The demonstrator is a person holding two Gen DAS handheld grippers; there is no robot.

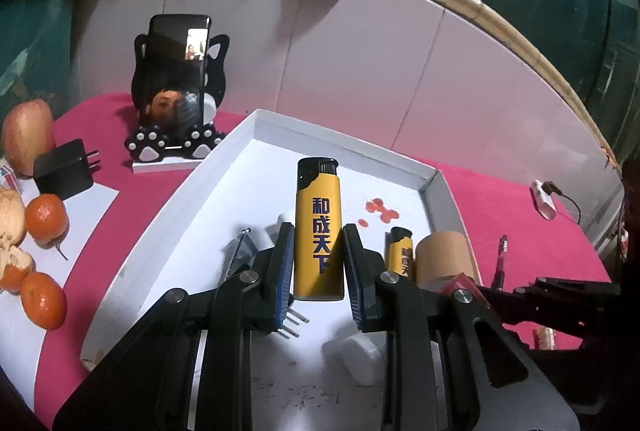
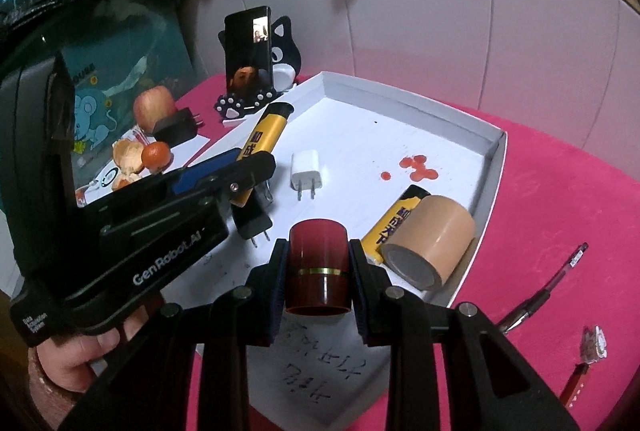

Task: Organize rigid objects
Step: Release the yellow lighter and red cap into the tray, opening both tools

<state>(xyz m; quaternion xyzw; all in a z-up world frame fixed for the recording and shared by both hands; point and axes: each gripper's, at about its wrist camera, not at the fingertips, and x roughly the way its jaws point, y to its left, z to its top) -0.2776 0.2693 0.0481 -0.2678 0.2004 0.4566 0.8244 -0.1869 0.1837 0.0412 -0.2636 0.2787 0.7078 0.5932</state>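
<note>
Over the white tray (image 2: 491, 151) on the pink table (image 2: 568, 199), both grippers hang with something clamped. The left gripper (image 1: 319, 255) pinches a yellow lighter (image 1: 319, 227) upright between its blue pads, the black cap on top. The right gripper (image 2: 319, 271) squeezes a dark red cylinder (image 2: 318, 267) with a gold band, held above the tray's near end. Inside the tray lie a second yellow lighter (image 2: 394, 227), touching a roll of tan tape (image 2: 434, 243) by the right wall, a white charger plug (image 2: 306, 171) near the middle, and a black plug (image 2: 250, 227) beneath the left gripper. A pen (image 2: 560, 279) rests on the cloth outside the tray. A hand (image 2: 76, 363) grips the left tool's handle.
</note>
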